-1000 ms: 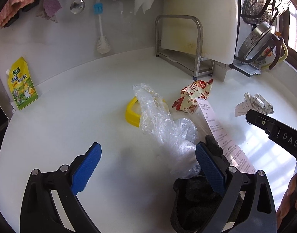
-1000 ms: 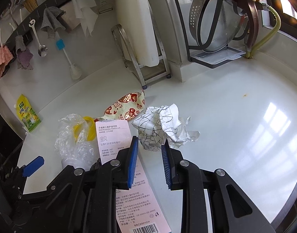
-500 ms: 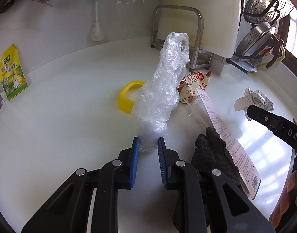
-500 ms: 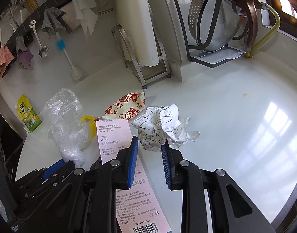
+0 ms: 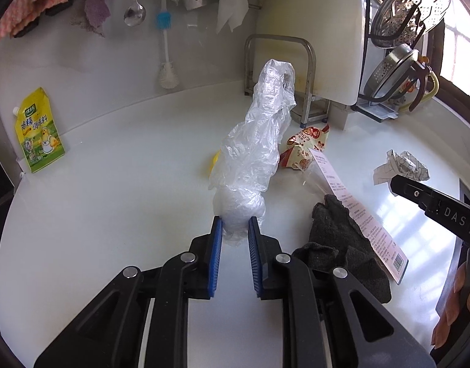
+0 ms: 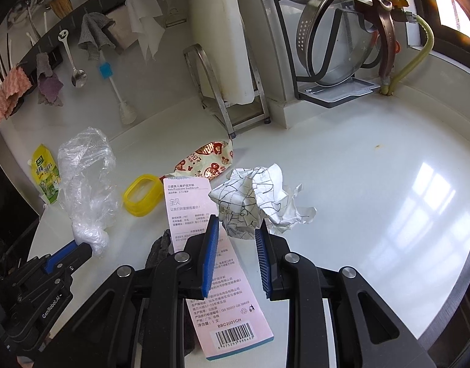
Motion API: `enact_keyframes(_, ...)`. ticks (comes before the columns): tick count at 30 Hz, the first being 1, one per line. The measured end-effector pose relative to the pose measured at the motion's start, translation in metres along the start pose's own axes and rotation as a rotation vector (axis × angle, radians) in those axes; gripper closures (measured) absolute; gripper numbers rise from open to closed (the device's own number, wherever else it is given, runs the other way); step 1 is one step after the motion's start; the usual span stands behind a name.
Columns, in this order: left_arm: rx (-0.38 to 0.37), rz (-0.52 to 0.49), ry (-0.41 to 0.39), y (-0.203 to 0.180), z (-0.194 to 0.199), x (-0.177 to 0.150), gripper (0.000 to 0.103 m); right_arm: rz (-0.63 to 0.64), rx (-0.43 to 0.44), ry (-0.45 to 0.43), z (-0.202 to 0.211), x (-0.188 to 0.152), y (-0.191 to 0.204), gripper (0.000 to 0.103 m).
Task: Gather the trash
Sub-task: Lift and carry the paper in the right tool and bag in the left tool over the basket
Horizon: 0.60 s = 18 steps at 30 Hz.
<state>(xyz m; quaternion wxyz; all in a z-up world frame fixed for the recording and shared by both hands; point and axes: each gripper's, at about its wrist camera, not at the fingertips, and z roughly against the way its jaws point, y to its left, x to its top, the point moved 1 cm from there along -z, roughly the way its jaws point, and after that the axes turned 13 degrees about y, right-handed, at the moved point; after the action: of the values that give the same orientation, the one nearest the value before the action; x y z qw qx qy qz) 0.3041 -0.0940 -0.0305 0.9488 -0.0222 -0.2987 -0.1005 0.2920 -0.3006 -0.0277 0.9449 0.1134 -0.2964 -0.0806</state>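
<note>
My left gripper is shut on a crumpled clear plastic bag and holds it up off the white counter; the bag also shows in the right wrist view. My right gripper is closed on a crumpled patterned paper, also seen in the left wrist view. A red-and-cream snack wrapper, a pink toothbrush card and a dark cloth lie between the grippers.
A yellow ring-shaped lid lies beside the card. A yellow seasoning pouch leans on the back wall. A metal rack with a white cutting board and a pot-lid rack stand at the back.
My left gripper closed on the plastic bag and lifted it upright off the counter. The right gripper has stayed on the crumpled paper.
</note>
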Motion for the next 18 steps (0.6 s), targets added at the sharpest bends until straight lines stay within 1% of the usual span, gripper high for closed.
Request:
enact_keyframes(4, -0.001, 0.001, -0.005, 0.008, 0.013, -0.011, 0.086, 0.01, -0.009, -0.001, 0.01, -0.018, 0.006, 0.079)
enact_keyframes(8, -0.002, -0.005, -0.013, 0.011, 0.026, -0.023, 0.086, 0.031, -0.042, -0.008, 0.025, -0.038, 0.013, 0.079)
enact_keyframes(13, -0.008, -0.006, -0.023, 0.015, 0.045, -0.043, 0.086, 0.053, -0.08, -0.021, 0.048, -0.066, 0.023, 0.079)
enact_keyframes(18, -0.015, -0.004, -0.025, 0.019, 0.065, -0.066, 0.086, 0.064, -0.09, -0.045, 0.073, -0.097, 0.036, 0.079)
